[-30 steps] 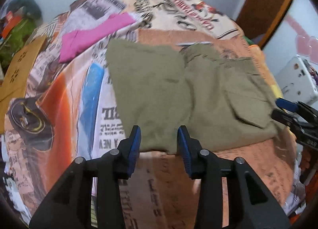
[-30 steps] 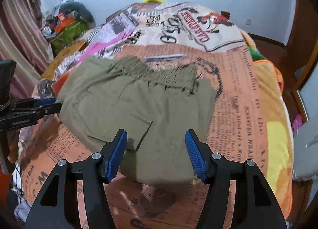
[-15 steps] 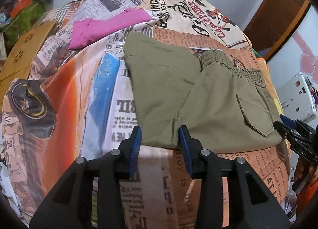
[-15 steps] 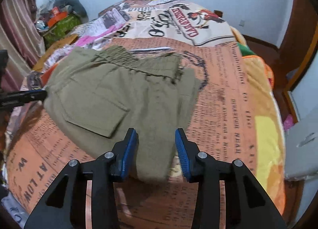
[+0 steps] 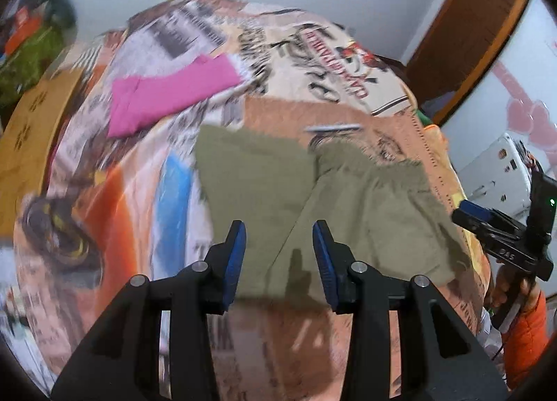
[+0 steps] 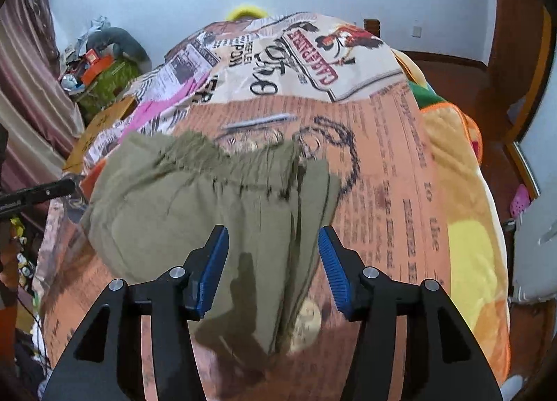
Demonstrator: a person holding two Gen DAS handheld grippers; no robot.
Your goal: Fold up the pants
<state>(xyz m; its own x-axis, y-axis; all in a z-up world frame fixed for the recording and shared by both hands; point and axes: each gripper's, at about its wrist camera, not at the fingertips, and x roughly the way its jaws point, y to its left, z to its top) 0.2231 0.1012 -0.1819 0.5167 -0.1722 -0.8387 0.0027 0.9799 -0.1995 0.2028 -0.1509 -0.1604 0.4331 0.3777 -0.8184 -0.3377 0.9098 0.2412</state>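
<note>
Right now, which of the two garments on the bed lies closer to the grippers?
The olive-green folded pants, directly before both grippers; the pink folded cloth lies farther back, toward the wall.

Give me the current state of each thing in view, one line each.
olive pants: folded, lying flat on the bedspread, held by neither gripper.
left gripper: open, over the pants' near edge, not pressing cloth.
right gripper: jaws opening, pants seen between them, not pinched.
pink garment: folded, lying apart from the pants.
bedspread: spread over the bed.
</note>
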